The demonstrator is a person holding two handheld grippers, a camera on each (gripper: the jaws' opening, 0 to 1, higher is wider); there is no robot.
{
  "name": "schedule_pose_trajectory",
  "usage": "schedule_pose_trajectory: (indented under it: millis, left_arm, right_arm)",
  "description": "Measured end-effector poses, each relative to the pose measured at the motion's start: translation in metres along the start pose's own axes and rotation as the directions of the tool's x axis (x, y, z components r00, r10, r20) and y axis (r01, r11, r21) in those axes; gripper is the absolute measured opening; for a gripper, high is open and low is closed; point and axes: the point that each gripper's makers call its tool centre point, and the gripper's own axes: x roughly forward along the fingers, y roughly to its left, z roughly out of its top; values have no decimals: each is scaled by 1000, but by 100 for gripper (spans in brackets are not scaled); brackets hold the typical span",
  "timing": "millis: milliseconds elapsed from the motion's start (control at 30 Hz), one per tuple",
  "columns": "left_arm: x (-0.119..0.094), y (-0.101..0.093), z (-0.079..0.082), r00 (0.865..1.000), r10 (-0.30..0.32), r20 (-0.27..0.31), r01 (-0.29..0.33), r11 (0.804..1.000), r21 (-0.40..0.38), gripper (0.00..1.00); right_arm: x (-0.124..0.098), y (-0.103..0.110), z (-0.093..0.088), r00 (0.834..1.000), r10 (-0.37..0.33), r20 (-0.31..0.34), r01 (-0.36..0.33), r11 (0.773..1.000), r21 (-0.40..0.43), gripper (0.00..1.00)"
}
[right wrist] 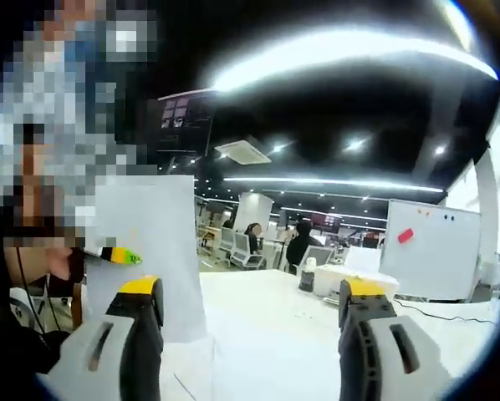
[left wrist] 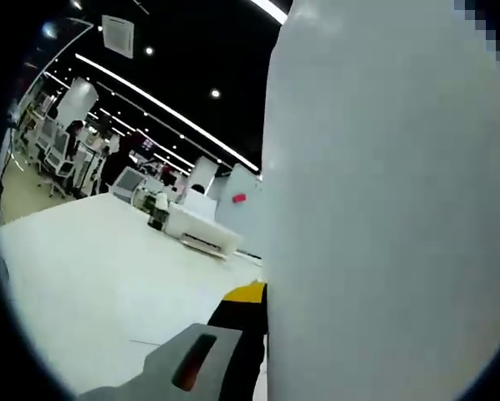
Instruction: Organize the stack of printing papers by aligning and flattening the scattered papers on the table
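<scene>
In the left gripper view, the left gripper (left wrist: 233,334) is seen at the bottom with one grey, yellow-tipped finger (left wrist: 201,357) visible. Right against it a stack of papers (left wrist: 384,209) stands upright, lifted off the white surface (left wrist: 91,276). The fingers appear to be clamped on the sheets' lower edge, though the second finger is hidden behind the paper.

In the right gripper view, the right gripper (right wrist: 250,313) is held with its fingers (right wrist: 137,334) wide apart and nothing between them. The same papers (right wrist: 150,251) are seen beyond its left finger, upright over the surface (right wrist: 267,334), with a yellow-tipped part of the other gripper (right wrist: 116,256) at their edge.

Farther off, a printer-like white box (left wrist: 201,230) and a whiteboard (right wrist: 434,249) are seen.

The step in hand is judged to be the squaring of the stack. Next, the free side would need to be taken by the right gripper and the lower edges tapped on the surface, then laid flat.
</scene>
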Motion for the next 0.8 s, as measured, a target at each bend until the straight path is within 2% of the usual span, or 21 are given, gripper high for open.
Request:
schedule_pose_trajectory:
  millis: [400, 600, 700, 800]
  left_arm:
    - [-5, 31, -7, 997, 78, 23, -75, 993, -95, 8]
    - [-6, 35, -8, 995, 88, 42, -82, 988, -130, 8]
    - [-7, 39, -10, 992, 119, 37, -114, 987, -109, 8]
    - [-8, 40, -12, 992, 124, 33, -120, 987, -109, 7]
  right_arm:
    - [-2, -2, -2, 1000, -2, 0, 2, 1000, 7, 82]
    - [-2, -4, -5, 1000, -5, -8, 5, 1000, 15, 82]
    - [-2, -3, -5, 1000, -6, -7, 6, 1000, 15, 82]
    - [-3, -4, -6, 1000, -8, -9, 8, 1000, 17, 82]
